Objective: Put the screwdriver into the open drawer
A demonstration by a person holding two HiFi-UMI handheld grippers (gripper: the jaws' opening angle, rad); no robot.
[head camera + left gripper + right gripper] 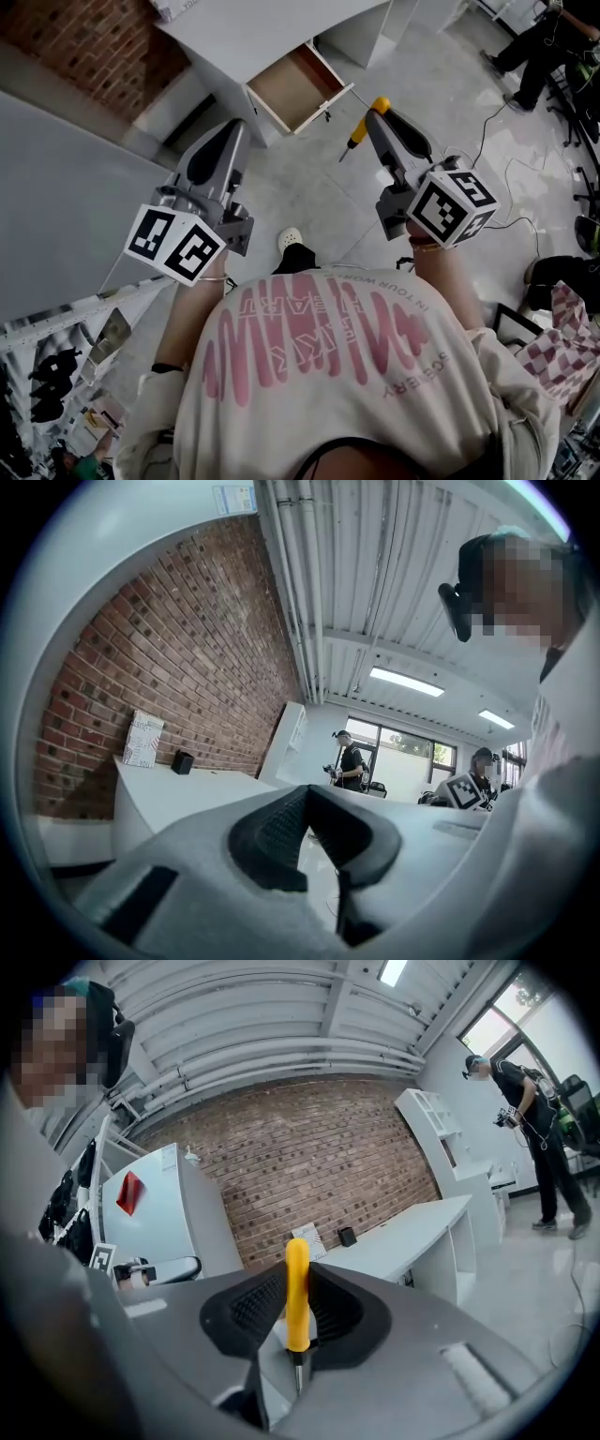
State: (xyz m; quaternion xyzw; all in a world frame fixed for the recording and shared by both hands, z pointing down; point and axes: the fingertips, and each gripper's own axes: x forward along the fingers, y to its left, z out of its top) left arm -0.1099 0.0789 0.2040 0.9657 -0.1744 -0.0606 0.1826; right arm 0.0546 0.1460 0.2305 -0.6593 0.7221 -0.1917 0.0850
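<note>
In the head view the open drawer (292, 86) juts out of a white desk (253, 33), its wooden bottom bare. My right gripper (378, 111) is held out level to the right of the drawer and is shut on the screwdriver (359, 134). The yellow handle sits between the pads and the shaft slants down to the left. In the right gripper view the screwdriver (297, 1297) stands upright in my right gripper (297, 1274). My left gripper (236, 127) hangs left of the drawer. In its own view the left gripper (307, 791) has its pads meeting, with nothing between them.
A grey tabletop (56, 178) fills the left side. Cables (497, 122) trail over the pale tiled floor at the right, near a seated person (544, 42). A brick wall (319, 1147) stands behind a white desk (412, 1232). Another person (349, 761) stands far off by the windows.
</note>
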